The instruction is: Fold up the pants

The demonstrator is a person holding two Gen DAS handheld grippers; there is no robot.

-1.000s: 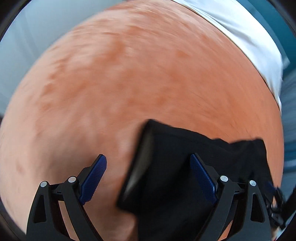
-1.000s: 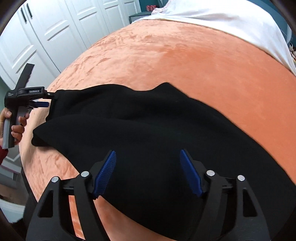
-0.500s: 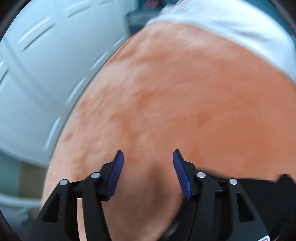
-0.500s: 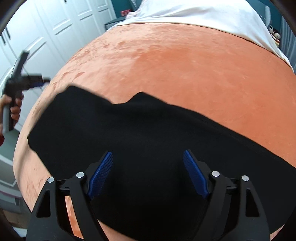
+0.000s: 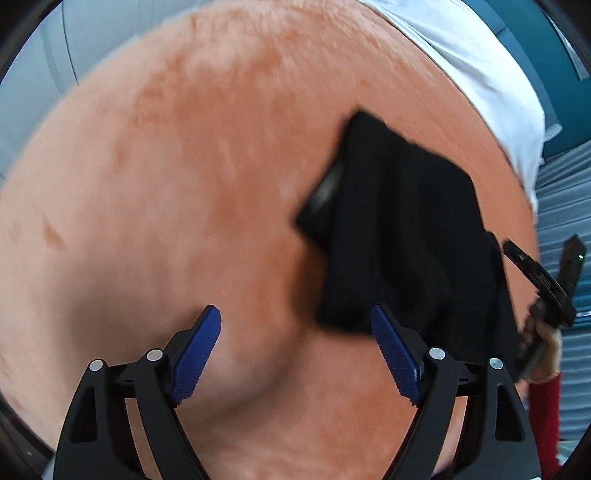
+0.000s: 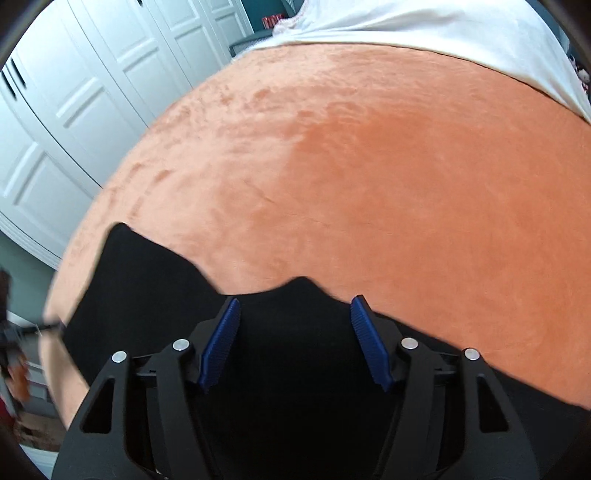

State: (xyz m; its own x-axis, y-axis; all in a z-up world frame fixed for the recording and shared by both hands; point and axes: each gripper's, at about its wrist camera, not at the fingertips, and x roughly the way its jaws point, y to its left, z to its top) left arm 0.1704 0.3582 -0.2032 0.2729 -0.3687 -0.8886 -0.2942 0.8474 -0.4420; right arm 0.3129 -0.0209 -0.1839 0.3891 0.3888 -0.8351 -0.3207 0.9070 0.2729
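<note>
Black pants [image 5: 399, 236] lie on an orange bedspread [image 5: 184, 184], at the right in the left wrist view. My left gripper [image 5: 295, 350] is open and empty, hovering over bare bedspread just left of the pants' near corner. In the right wrist view the pants [image 6: 155, 295] fill the lower part of the frame. My right gripper [image 6: 295, 339] is open, low over the pants with black fabric between and below its jaws. The right gripper also shows at the right edge of the left wrist view [image 5: 543, 284], in a hand.
A white sheet [image 6: 424, 33] covers the far end of the bed. White wardrobe doors [image 6: 74, 110] stand to the left past the bed's edge. A blurred hand [image 6: 14, 373] shows at the far left of the right wrist view.
My left gripper let go of the pants' corner, swung away, then turned back toward the pants and opened wider. My right gripper moved down and forward over the pants.
</note>
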